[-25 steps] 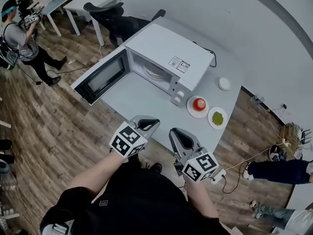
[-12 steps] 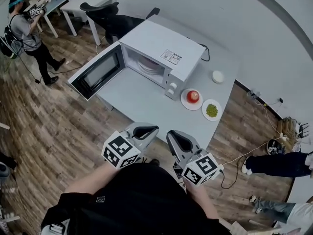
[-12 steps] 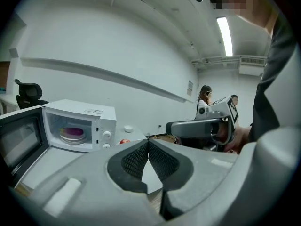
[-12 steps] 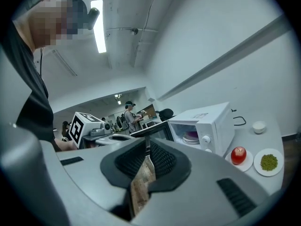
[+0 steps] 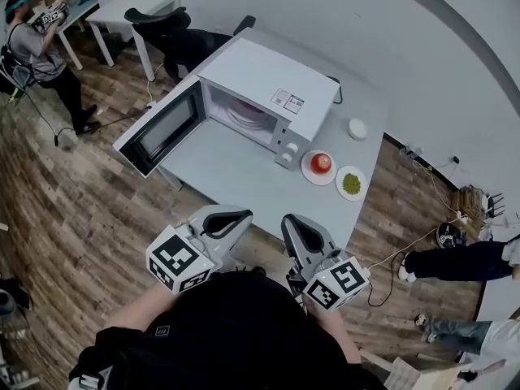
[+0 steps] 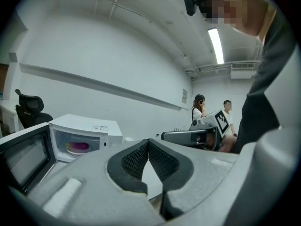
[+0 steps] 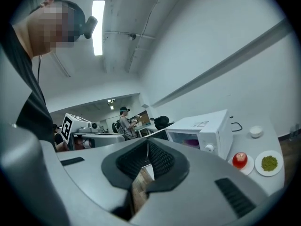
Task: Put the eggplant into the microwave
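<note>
The white microwave [image 5: 268,75] stands on the grey table [image 5: 236,169] with its door [image 5: 162,128] swung wide open to the left. Inside it a purple eggplant [image 6: 77,146] lies on a plate; in the right gripper view the eggplant [image 7: 190,142] shows as a purple patch in the cavity. My left gripper [image 5: 242,214] and right gripper [image 5: 289,219] hang side by side close to my body, short of the table's near edge. Both are shut with nothing between the jaws. The left gripper [image 6: 148,142] and right gripper [image 7: 147,142] point toward the microwave.
Right of the microwave sit a plate with a red apple [image 5: 322,163], a plate of green food [image 5: 351,184] and a small white bowl [image 5: 357,128]. A black office chair [image 5: 175,31] stands behind the table. A person [image 5: 36,47] stands at the far left. Cables lie on the floor at right.
I have backed away from the table, so the microwave looks smaller and farther. The left gripper has dropped down and to the left; the right one barely moved. Both stay shut.
</note>
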`<state>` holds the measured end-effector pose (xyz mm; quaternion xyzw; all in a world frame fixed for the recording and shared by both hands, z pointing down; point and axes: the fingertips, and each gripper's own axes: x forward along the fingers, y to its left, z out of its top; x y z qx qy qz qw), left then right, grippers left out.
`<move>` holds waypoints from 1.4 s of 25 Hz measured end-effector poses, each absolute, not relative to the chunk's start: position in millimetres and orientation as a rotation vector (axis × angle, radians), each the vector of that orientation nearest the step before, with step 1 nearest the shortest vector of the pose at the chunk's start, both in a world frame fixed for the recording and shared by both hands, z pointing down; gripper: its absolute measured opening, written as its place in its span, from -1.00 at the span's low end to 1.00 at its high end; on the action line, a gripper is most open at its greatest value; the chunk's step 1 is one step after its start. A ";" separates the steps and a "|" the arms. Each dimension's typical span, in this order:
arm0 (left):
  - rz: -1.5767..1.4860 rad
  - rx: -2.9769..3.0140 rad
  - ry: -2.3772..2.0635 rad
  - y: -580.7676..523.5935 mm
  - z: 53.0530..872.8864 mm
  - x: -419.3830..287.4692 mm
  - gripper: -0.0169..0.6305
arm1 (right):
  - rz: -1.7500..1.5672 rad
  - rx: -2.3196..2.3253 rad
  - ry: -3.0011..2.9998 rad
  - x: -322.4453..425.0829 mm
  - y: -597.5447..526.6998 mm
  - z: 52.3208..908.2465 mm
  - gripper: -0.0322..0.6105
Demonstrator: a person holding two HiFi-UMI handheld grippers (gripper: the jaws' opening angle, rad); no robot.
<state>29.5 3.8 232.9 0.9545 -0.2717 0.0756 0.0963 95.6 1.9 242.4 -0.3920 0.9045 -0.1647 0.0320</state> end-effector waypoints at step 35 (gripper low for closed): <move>0.213 2.750 -0.925 -25.9 239.9 -18.3 -0.92 | -0.377 -1.286 2.851 92.4 -14.9 244.2 -0.86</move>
